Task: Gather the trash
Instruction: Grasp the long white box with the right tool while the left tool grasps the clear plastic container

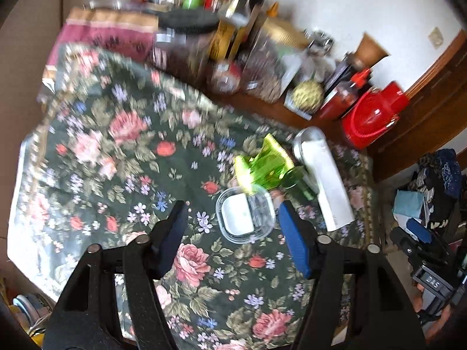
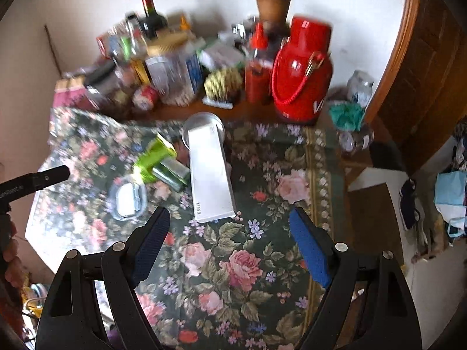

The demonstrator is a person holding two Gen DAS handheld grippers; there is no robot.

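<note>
On the floral tablecloth (image 1: 116, 151) lies a small clear plastic tub (image 1: 245, 218) with something white inside. Behind it are a crumpled shiny green wrapper (image 1: 268, 166) and a long white box (image 1: 327, 180). My left gripper (image 1: 232, 208) hovers over the tub, open, and its blue pads do not touch it. In the right wrist view the white box (image 2: 210, 175) lies just beyond my right gripper (image 2: 230, 218), which is open and holds nothing. The green wrapper (image 2: 160, 160) and the tub (image 2: 128, 198) lie to its left.
A red thermos jug (image 2: 300, 70), a red sauce bottle (image 2: 256, 67), a wine bottle (image 2: 151, 14) and several jars crowd the back of the table by the wall. A silver round lid (image 2: 204, 125) sits at the box's far end. Right of the table edge are floor and heaped clothes (image 2: 449, 198).
</note>
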